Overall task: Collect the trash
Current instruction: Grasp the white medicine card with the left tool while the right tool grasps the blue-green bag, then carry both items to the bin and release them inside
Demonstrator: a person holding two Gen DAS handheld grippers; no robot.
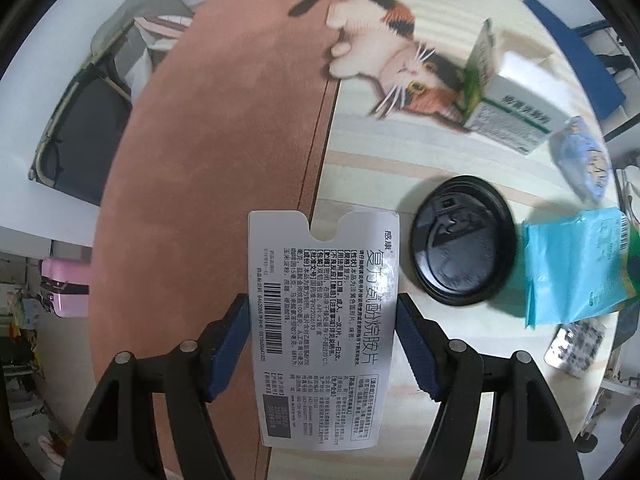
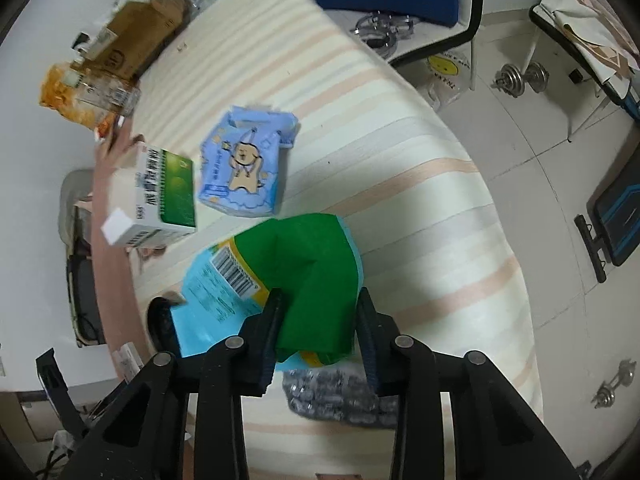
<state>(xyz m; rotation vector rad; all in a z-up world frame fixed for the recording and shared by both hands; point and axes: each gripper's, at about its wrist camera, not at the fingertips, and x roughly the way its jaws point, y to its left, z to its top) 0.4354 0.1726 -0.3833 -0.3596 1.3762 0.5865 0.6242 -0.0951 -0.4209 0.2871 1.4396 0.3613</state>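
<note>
While the left gripper clamps a flat white medicine carton by its long edges, blue ribbed pads pressed to both sides, the carton sticks straight ahead toward 12 o'clock, printed with black text, a barcode and a notched tab end. It hangs over the seam between a brown suede-like mat and a striped mat with a calico cat print.

At 2 o'clock from the carton lies a round black plastic cup lid, glossy, ridged, flat on the stripes. Just right of it, a crinkly blue-and-green foil pouch. Farther out at 1 o'clock stands a white-green cardboard box with its flap open, and a light blue tissue pack near the edge. A silvery blister sheet sits at 4 o'clock.

Right gripper is closed on the same pouch, fingers pinching its folded green end; whether the pouch is lifted or resting on the mat, can't tell. Blister sheet lies just under the fingers at 6 o'clock. Tissue pack, soft plastic with a cartoon dog, at 11 o'clock; the white-green box beside it at 10 o'clock, blurred. Cup lid peeks out at 9 o'clock. A torn brown cardboard box and an orange snack wrapper are at the far edge.
</note>
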